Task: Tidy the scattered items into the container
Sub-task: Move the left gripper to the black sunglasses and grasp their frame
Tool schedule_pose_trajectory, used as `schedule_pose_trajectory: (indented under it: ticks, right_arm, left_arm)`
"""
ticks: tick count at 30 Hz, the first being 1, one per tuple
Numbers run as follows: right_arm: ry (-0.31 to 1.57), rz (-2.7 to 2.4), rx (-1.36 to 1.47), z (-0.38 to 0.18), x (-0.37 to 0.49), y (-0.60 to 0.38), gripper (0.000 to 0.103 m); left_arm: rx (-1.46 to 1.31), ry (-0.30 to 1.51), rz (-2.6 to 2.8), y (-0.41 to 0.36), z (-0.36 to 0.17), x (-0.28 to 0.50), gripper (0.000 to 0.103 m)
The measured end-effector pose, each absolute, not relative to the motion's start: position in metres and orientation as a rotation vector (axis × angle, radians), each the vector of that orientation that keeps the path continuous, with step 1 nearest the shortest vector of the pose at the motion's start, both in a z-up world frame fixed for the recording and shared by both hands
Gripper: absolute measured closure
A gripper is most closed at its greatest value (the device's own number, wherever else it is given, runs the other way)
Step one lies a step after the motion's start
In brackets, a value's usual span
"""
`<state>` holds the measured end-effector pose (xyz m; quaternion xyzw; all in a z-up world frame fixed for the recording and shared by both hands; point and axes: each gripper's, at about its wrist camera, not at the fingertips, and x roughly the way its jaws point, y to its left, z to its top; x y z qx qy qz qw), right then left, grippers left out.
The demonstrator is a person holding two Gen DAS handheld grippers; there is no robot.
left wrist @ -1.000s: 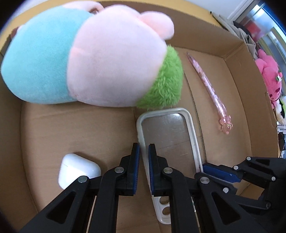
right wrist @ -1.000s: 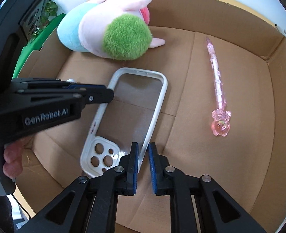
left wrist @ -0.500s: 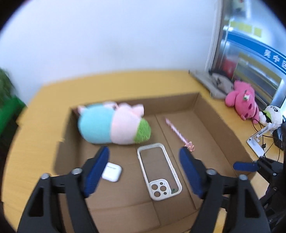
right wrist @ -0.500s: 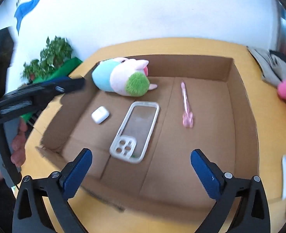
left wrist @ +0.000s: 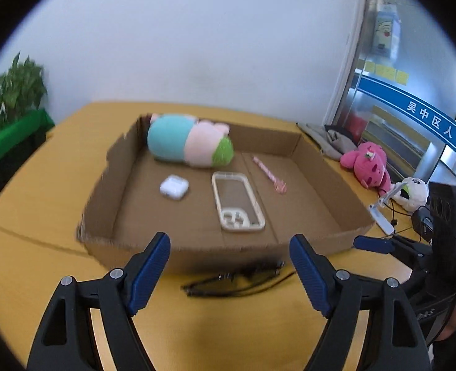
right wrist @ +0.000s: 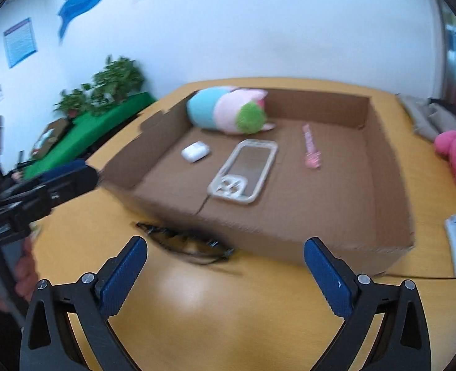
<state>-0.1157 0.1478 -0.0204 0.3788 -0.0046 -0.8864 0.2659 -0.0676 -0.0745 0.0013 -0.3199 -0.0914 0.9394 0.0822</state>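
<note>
- I count four things inside the cardboard box (left wrist: 320,167): one plush toy (left wrist: 189,145) at the far wall, one white earbud case (left wrist: 174,186), one clear phone case (left wrist: 238,201) and one pink pen (left wrist: 269,174).
- One pair of black glasses (right wrist: 186,242) lies on the yellow table (left wrist: 42,204), just in front of the box's near wall.
- My left gripper (left wrist: 229,273) hangs over the table with its fingers spread wide, nothing between them; the glasses sit just ahead, between the fingertips.
- My right gripper (right wrist: 225,273) is likewise gaping and empty, the glasses just ahead, toward its left finger (right wrist: 124,273).
- Two more plush toys, one pink (left wrist: 368,164) and one white (left wrist: 412,190), sit on the table to the right of the box.
</note>
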Motion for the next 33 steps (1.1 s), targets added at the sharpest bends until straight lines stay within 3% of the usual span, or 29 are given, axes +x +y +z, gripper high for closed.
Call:
schedule_pose_trajectory:
  ticks: [7, 16, 18, 20, 23, 24, 28, 33]
  right_arm:
    - [-0.047, -2.329, 1.036, -0.081, -0.130, 0.152, 0.000]
    - [-0.141, -2.252, 1.080, -0.090, -0.157, 0.127, 0.000]
    - [-0.106, -2.239, 1.081, -0.092, -0.156, 0.119, 0.006]
    - [-0.072, -2.213, 1.078, -0.090, -0.156, 0.113, 0.029]
    - [-0.012, -2.207, 1.096, -0.089, -0.157, 0.105, 0.033]
    - [-0.005, -2.210, 1.105, -0.090, -0.157, 0.104, 0.035]
    - [-0.007, -2.224, 1.187, -0.102, -0.156, 0.109, 0.063]
    - [-0.024, -2.203, 1.201, -0.102, -0.139, 0.113, 0.067]
  left_arm:
    - [-1.024, -0.390, 2.676, -0.087, -0.043, -0.074, 0.023]
    - [-1.171, -0.509, 2.545, -0.101, -0.096, -0.104, 0.025]
    - [-1.174, -0.506, 2.527, -0.101, -0.099, -0.105, 0.026]
    - [-1.177, -0.515, 2.510, -0.101, -0.101, -0.107, 0.032]
    - [-1.197, -0.515, 2.517, -0.103, -0.105, -0.108, 0.040]
    - [-1.201, -0.520, 2.520, -0.105, -0.106, -0.108, 0.045]
    - [-1.231, -0.571, 2.525, -0.118, -0.110, -0.105, 0.069]
    - [-1.240, -0.583, 2.512, -0.124, -0.111, -0.095, 0.072]
